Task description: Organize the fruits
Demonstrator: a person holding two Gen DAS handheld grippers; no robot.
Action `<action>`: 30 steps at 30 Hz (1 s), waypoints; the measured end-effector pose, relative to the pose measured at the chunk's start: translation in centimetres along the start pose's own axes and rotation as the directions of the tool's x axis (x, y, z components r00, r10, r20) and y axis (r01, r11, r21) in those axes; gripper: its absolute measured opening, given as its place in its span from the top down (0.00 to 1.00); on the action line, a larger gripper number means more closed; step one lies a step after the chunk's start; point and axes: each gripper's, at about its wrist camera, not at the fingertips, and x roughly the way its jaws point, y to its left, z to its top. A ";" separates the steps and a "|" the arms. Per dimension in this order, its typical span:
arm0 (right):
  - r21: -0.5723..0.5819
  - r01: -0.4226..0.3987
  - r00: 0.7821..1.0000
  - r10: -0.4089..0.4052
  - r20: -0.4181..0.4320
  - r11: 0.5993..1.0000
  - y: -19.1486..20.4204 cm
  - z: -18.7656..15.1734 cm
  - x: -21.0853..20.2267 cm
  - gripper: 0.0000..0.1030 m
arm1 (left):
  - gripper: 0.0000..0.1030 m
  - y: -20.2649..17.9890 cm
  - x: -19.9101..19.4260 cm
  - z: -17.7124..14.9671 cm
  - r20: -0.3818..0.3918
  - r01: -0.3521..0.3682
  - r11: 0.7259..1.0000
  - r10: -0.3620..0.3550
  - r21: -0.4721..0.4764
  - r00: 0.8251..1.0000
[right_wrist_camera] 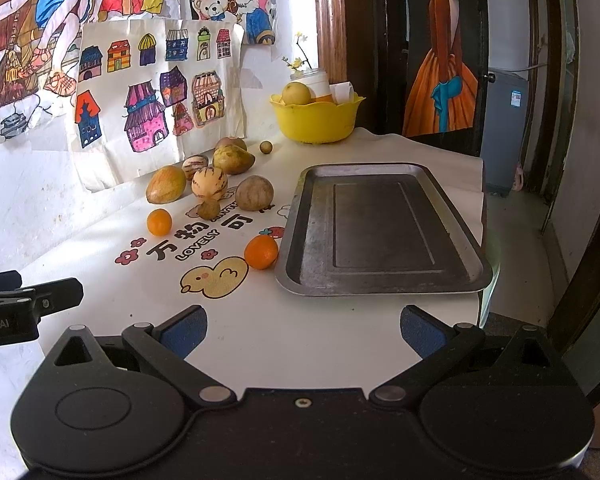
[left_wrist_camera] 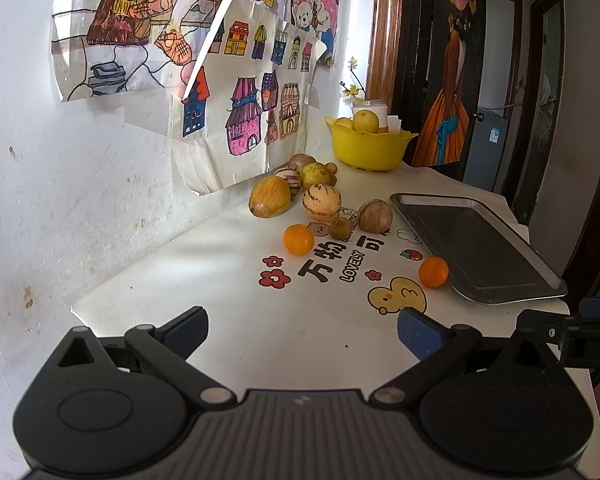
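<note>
Both the left gripper (left_wrist_camera: 302,334) and right gripper (right_wrist_camera: 303,332) hang wide open, empty, above the table's (right_wrist_camera: 300,320) near edge. The orange (right_wrist_camera: 261,252) touching the tray's (right_wrist_camera: 380,284) left rim looks light, firm and prone to rolling; I'd pinch it across its middle.

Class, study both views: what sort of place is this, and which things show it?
Probably a room in a home: children's coloured drawings of houses taped to the white wall, a yellow plastic bowl of fruit on the cartoon-printed tablecloth, and a wooden door frame.

Two tangerines (right_wrist_camera: 261,252), one tray (right_wrist_camera: 384,276), one bowl (right_wrist_camera: 315,120).
</note>
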 end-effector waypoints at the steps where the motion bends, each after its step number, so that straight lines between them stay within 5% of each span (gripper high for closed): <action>1: -0.001 -0.001 1.000 0.001 -0.001 1.000 0.0 0.0 0.0 0.00 | 0.00 0.1 0.0 -0.1 -0.001 -0.001 1.000 0.001 0.000 1.000; 20: -0.057 -0.003 1.000 0.003 0.007 0.998 -1.0 1.6 1.1 0.00 | 0.00 0.5 1.9 0.9 -0.058 -0.037 0.999 0.038 0.018 0.998; 30: -0.114 -0.124 0.992 0.121 -0.032 0.986 -1.8 4.1 2.9 0.00 | 0.00 1.2 4.7 3.4 -0.088 -0.060 0.997 0.064 0.052 0.994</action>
